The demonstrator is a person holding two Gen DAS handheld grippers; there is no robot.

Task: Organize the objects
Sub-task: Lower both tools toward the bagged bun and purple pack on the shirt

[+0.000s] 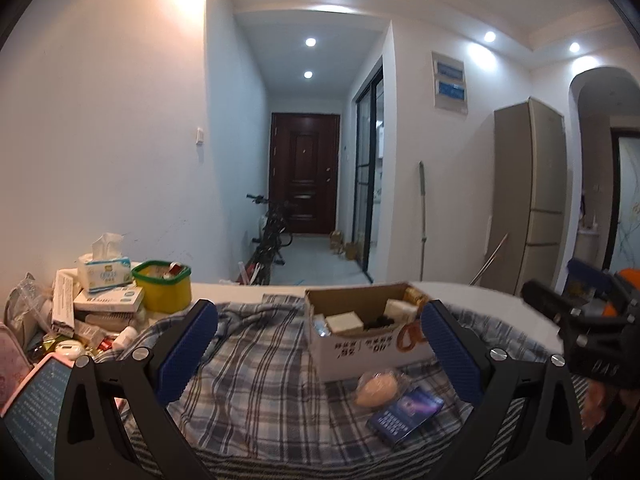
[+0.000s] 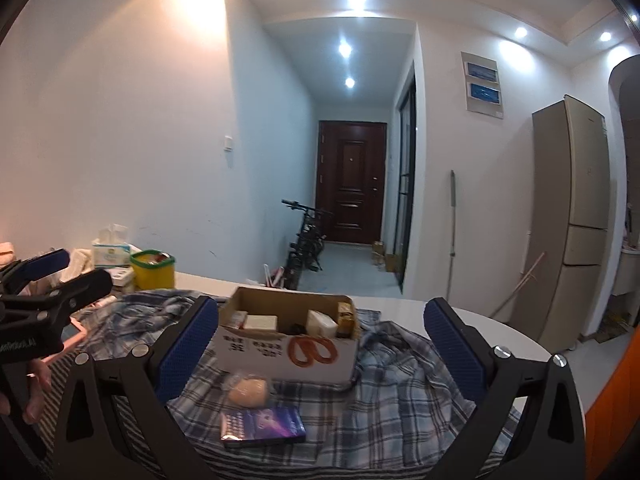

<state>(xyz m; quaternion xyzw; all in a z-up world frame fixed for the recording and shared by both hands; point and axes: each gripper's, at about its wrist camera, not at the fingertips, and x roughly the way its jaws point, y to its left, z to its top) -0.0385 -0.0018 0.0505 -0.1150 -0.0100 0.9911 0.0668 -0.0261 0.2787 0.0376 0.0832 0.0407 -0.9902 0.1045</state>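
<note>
Both grippers held level above the near edge of the surface (image 1: 472,294), white-topped, mostly draped in a crumpled blue-grey plaid cloth (image 1: 256,364).

Left gripper (image 1: 320,354): jaws spread wide, blue pads well apart, nothing between them. Right gripper (image 2: 322,354): the same, wide open and empty. Each shows at the edge of the other's view; fingers (image 2: 38,384) of a hand grip the left handle.

Objects on the cloth: an open cardboard box (image 2: 288,340), white-sided with printed characters and an orange-red ring mark, set toward the far middle. Inside it, small cream boxes, something dark, and a brown packet at its right end. Just near of the box, touching or almost touching its front wall, a pale round item in clear wrap (image 2: 248,390). Just near of that, a dark blue flat pack (image 2: 262,426) lying face up.

Far left of the surface: a cluttered pile, with a tissue box (image 1: 105,274) on stacked cartons and a yellow tub with a green rim (image 1: 162,285) beside it.

Room: white walls, ceiling spotlights on. A hallway runs to a dark brown door (image 1: 304,172); a bicycle (image 1: 270,236) leans along its left wall. Tall beige refrigerator (image 2: 572,216) at right.
</note>
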